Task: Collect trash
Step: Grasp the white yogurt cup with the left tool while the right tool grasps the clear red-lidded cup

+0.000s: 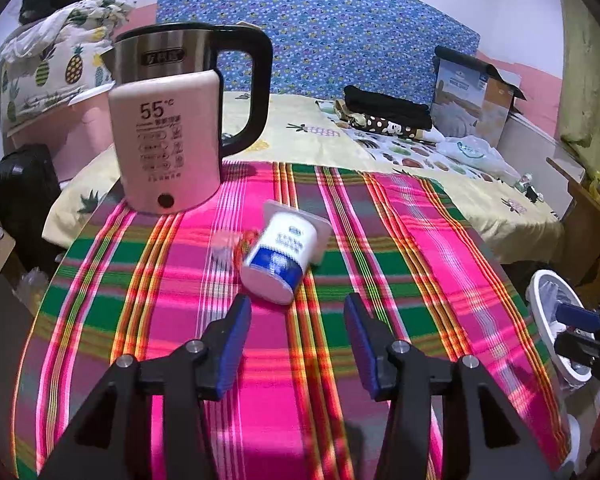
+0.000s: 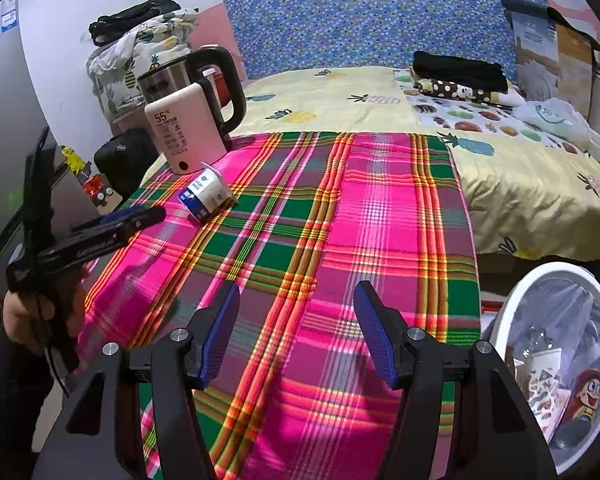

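Note:
A white and blue yogurt cup lies on its side on the pink plaid tablecloth, with a small crumpled wrapper against its left side. My left gripper stands open just short of the cup, with nothing between its blue pads. From the right wrist view the same cup is at the far left, and the left gripper reaches toward it. My right gripper is open and empty over the middle of the cloth. The white trash bin beside the table's right edge holds several wrappers.
A pink and steel kettle stands at the table's far left, close behind the cup. Beyond the table is a bed with folded clothes and a cardboard box. The bin's rim shows at the right, the right gripper above it.

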### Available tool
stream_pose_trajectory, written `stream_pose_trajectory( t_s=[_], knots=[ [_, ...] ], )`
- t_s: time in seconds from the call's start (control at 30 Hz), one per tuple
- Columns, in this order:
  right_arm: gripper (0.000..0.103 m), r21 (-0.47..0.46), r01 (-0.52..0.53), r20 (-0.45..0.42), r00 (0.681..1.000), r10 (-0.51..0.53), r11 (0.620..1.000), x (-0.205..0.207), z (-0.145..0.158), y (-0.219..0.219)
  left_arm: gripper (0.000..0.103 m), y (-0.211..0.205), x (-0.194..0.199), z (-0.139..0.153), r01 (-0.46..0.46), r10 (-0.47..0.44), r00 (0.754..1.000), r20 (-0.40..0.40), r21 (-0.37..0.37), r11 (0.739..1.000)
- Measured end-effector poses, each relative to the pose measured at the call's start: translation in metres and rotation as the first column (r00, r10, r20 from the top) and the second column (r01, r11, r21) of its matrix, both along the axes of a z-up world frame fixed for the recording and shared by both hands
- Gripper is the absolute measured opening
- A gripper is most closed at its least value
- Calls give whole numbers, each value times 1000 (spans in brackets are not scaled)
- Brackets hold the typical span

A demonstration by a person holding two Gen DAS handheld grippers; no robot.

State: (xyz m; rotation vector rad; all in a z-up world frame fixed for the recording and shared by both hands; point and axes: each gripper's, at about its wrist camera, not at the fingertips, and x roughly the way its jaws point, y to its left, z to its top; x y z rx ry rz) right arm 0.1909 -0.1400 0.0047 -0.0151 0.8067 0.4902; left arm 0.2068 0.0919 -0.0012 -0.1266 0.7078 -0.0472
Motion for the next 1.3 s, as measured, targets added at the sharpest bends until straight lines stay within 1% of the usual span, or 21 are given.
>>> stream_pose_trajectory(
  t_s=[0.1,0.23,0.37,0.5,0.67,0.7,0.83,0.97,1.13,1.3],
  knots=[
    [61,-4,-3,-9,1000,3,1000,6,-3,2,55,2,16,-1,18,-18,1000,4,7,1000],
    [61,-6,-4,-22,1000,4,1000,13,-7,4,56,3,37,-7,37,-37,999,5,35,999],
    [61,-12,-7,-34,999,7,1000,22,-11,7,56,6,54,-16,46,-45,999,-16,49,998],
    [61,-15,-10,-42,999,9,1000,30,-13,10,56,6,66,-25,60,-58,997,-42,57,997],
    [61,-21,-12,-49,999,11,1000,37,-15,14,56,1,71,-34,91,-86,994,-70,77,993],
    [61,-21,-13,-50,999,12,1000,38,-15,15,52,0,70,-35,93,-87,993,-76,75,993],
    [61,-23,-21,-50,999,20,1000,39,-14,20,51,5,62,-31,72,-68,995,-67,64,995],
    [61,-25,-41,-44,998,40,999,39,-11,27,51,13,39,-21,50,-48,998,-43,38,998],
    [61,-20,-90,-38,995,90,996,42,-8,45,51,24,8,-8,26,-26,1000,-15,12,1000],
    [61,-24,-152,-29,988,151,988,46,-7,68,51,44,-11,2,-18,18,1000,9,-1,1000]
  ],
)
